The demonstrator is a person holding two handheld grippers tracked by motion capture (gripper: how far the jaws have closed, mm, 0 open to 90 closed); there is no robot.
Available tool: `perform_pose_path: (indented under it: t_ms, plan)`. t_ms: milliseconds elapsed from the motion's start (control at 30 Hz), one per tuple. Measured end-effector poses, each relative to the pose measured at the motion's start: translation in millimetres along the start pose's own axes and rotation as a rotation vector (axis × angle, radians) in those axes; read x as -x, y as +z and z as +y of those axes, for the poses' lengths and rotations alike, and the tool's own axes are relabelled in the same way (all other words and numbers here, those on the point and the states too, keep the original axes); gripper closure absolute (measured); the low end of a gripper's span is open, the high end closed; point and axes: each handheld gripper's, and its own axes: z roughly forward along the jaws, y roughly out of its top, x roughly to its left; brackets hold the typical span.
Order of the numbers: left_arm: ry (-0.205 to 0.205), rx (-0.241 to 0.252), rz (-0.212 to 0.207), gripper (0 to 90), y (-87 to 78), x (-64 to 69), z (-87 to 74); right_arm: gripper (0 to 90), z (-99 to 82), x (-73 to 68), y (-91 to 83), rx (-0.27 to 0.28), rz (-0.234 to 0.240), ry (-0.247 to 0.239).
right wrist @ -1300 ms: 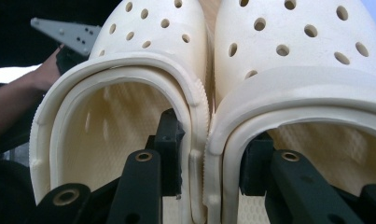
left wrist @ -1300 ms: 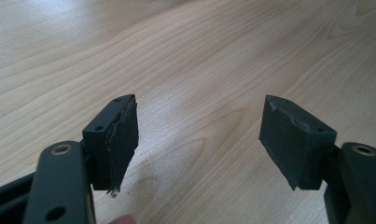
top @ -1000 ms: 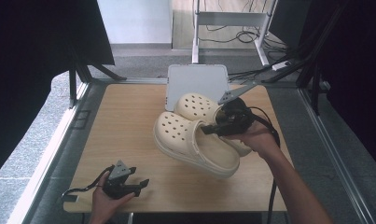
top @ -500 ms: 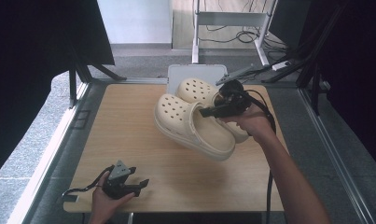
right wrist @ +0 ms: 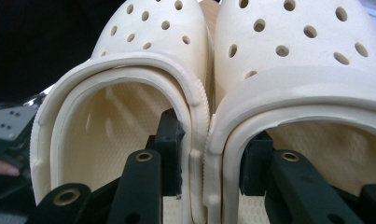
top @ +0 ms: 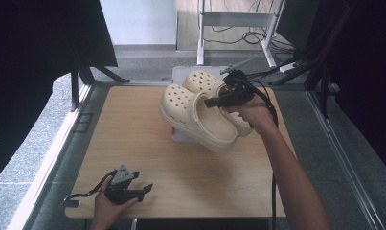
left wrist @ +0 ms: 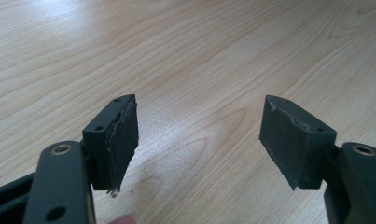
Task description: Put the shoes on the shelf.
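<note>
Right gripper fingers sit one inside each clog, pinching the two adjoining inner walls together between the pads. Left-hand finger in that view is inside the left clog, the other finger inside the right clog. Walls are pressed flush against each other along the seam. Grip is firm on the pair; both clogs hang from this one pinch.

High view: right gripper is held over the far right part of the table, jaws pointing left across it. Right hand wraps the gripper body from behind, forearm running diagonally from the bottom right edge up to the hand, wrist roughly level. Near clog is tilted, toe toward the far left, heel lower and nearer the person. Far clog lies beside it, toe toward the far edge. Pair appears lifted off the tabletop; a small white block shows on the table beneath the near clog. Whether the clog touches it I cannot tell.

Left gripper fingers are spread wide, nothing between them, bare wood below. High view: left gripper rests low at the near left corner of the table, jaws pointing right. Left hand holds it from beneath, coming in at the bottom edge, well apart from the clogs.
</note>
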Motion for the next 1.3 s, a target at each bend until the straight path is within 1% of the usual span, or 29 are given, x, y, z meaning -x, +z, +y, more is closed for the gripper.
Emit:
perform_pose_path:
  t_ms: [100, 267, 467, 633, 733, 867, 967, 1033, 1100, 1133, 1167, 1300]
  plan:
    - [0.0, 0.001, -0.003, 28.6, 0.4, -0.2, 0.0, 67.5, 5.5, 5.4, 2.4, 0.004, -0.015, 0.014]
    - [-0.001, 0.002, 0.002, 28.6, 1.0, 0.1, -0.4, 67.5, 17.6, 14.8, 10.1, 0.005, -0.055, 0.049]
    - [-0.003, 0.008, -0.001, 28.6, 0.3, -0.2, -0.2, 67.5, 32.3, 26.0, 21.7, 0.018, -0.103, 0.122]
    - [-0.006, 0.009, -0.014, 28.6, 1.1, -0.6, 0.2, 67.4, 44.0, 29.0, 30.4, 0.009, -0.148, 0.155]
    - [0.001, 0.003, -0.011, 28.6, 2.2, -0.6, -0.2, 67.4, 50.9, 30.1, 36.3, 0.001, -0.181, 0.181]
    - [-0.002, 0.012, -0.011, 28.7, -0.2, -0.5, -0.1, 67.4, 57.0, 31.3, 41.5, 0.006, -0.224, 0.218]
    - [-0.002, 0.014, -0.006, 28.6, -2.1, -1.4, 0.3, 67.4, 60.7, 33.1, 44.5, 0.011, -0.247, 0.243]
    - [-0.005, 0.02, -0.005, 28.6, -1.6, -1.8, 0.8, 67.4, 63.5, 34.6, 47.1, 0.013, -0.276, 0.262]
    - [-0.003, 0.02, -0.005, 28.6, -1.0, -2.6, 1.3, 67.4, 66.3, 36.3, 50.3, 0.017, -0.312, 0.287]
    - [-0.003, 0.02, -0.005, 28.6, -0.8, -3.0, 1.5, 67.4, 67.9, 38.2, 52.0, 0.023, -0.332, 0.308]
    - [-0.003, 0.018, -0.008, 28.6, -0.4, -3.5, 2.1, 67.4, 68.6, 39.5, 53.1, 0.027, -0.343, 0.32]
    - [0.004, 0.015, -0.013, 28.7, 1.0, -4.2, 1.9, 67.3, 71.8, 45.3, 59.1, 0.047, -0.402, 0.398]
